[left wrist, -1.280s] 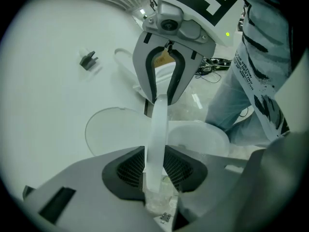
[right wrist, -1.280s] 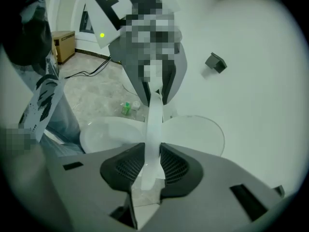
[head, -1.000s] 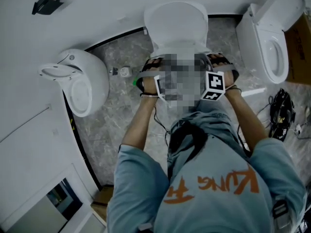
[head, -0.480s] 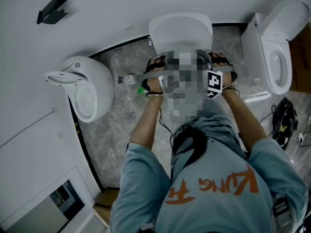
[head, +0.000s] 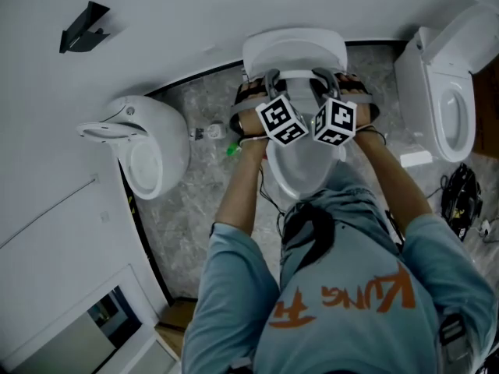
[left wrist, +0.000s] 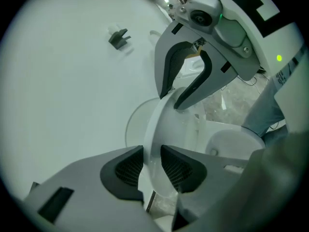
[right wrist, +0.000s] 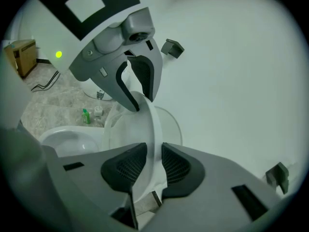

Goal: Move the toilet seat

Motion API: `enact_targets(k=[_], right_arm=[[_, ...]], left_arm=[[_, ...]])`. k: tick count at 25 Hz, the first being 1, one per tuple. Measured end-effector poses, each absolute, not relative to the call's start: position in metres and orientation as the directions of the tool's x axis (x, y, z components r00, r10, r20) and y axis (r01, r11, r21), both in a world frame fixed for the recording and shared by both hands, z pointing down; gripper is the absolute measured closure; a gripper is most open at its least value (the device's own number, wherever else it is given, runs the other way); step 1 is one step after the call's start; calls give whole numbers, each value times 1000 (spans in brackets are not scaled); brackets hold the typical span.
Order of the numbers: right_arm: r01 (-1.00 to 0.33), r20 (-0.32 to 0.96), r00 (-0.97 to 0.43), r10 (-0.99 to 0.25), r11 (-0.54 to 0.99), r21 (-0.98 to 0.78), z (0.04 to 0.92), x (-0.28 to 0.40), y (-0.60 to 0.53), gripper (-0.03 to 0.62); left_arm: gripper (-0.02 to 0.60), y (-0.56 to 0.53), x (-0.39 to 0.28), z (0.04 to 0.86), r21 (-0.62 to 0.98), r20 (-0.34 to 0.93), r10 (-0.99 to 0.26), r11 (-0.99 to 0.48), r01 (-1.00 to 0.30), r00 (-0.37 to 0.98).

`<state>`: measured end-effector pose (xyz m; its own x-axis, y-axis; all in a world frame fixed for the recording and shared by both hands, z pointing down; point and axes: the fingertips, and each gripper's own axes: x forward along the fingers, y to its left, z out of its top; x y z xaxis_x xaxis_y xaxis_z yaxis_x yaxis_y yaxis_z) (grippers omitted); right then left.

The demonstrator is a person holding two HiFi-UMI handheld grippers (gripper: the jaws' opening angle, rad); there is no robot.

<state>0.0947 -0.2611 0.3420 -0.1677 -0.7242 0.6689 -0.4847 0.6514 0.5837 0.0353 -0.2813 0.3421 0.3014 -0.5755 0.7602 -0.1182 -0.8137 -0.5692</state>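
Left gripper [left wrist: 152, 166] is clamped on the thin rim of the toilet seat [left wrist: 166, 129], which is held tilted up over the bowl [head: 296, 170] of the middle toilet, close to the wall. Right gripper [right wrist: 153, 166] is clenched on the same rim, just beside. The seat is judged stiff, smooth, fairly light plastic, probably hinged at the back. Slipping is likely, so the front rim is best pinched squarely between both pairs of jaws.

Three toilets [head: 295, 49], one green bottle [head: 232, 149], two claws — left claw [left wrist: 152, 164], right claw [right wrist: 153, 164].
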Motion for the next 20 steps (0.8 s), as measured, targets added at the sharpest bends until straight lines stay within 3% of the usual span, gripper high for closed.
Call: enact_targets(k=[20], right_arm=[[-557, 650, -218, -728, 639, 530, 358, 119, -345, 503]], left_arm=[[472, -366, 53, 359, -613, 704, -667, -744, -265, 242]])
